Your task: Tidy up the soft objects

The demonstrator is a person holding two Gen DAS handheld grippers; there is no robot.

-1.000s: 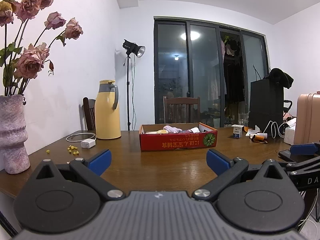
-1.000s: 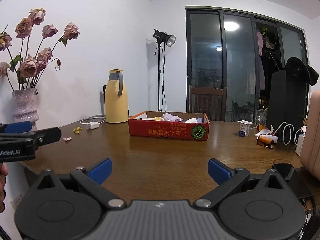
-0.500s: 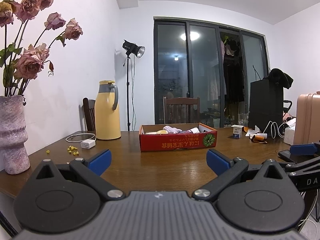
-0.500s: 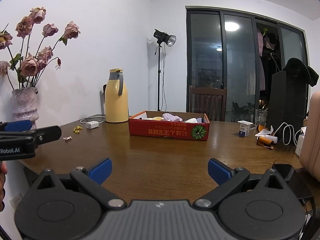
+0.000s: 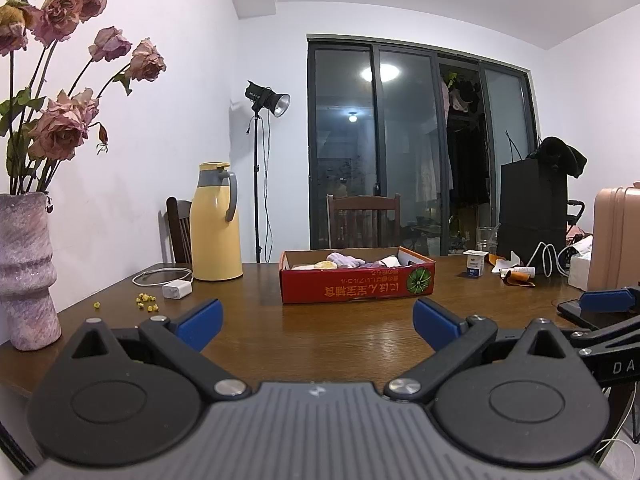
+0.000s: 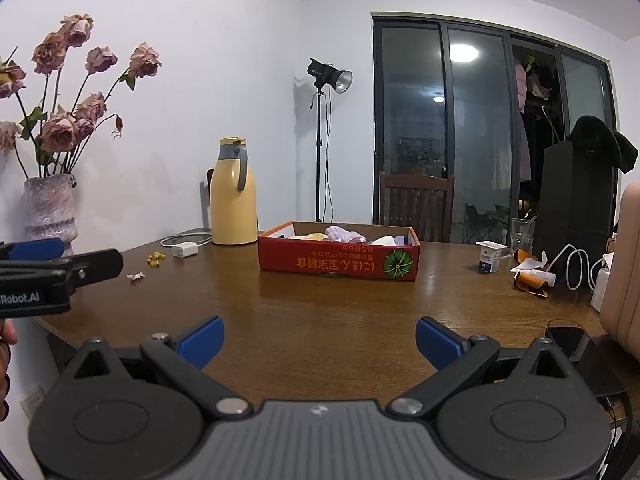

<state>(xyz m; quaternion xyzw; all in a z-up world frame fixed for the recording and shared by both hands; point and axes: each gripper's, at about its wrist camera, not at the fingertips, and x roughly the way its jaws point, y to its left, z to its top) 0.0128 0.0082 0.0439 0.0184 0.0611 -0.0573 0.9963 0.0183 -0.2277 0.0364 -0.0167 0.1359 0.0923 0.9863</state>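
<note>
Left wrist view shows the left tongs [image 5: 316, 318] spread wide with nothing between the blue pads, hovering above the near edge of the brown wooden desk [image 5: 320, 332]. The right tongs [image 6: 318, 338] are likewise released and empty over the same near edge, with the left tool visible at their far left.

Well apart from both, near the middle of the desk toward its far edge, sits the shallow red cardboard box printed with a green melon [image 5: 356, 286]. Its long axis runs left to right across both views, the printed long side facing the tongs. Inside lie the soft cloth pieces in lilac, yellow and white [image 5: 346, 261], heaped; which way each one points I cannot tell from here.

Likely trouble: the box looks light, so a low approach could catch its near wall and shove it toward the far edge. The pieces overlap, so a pinch may lift two at once or drag one over the rim. Beside the box's left end stands the tall yellow thermos jug [image 5: 216, 222], which a wide sweep of the left tool might knock.
</note>
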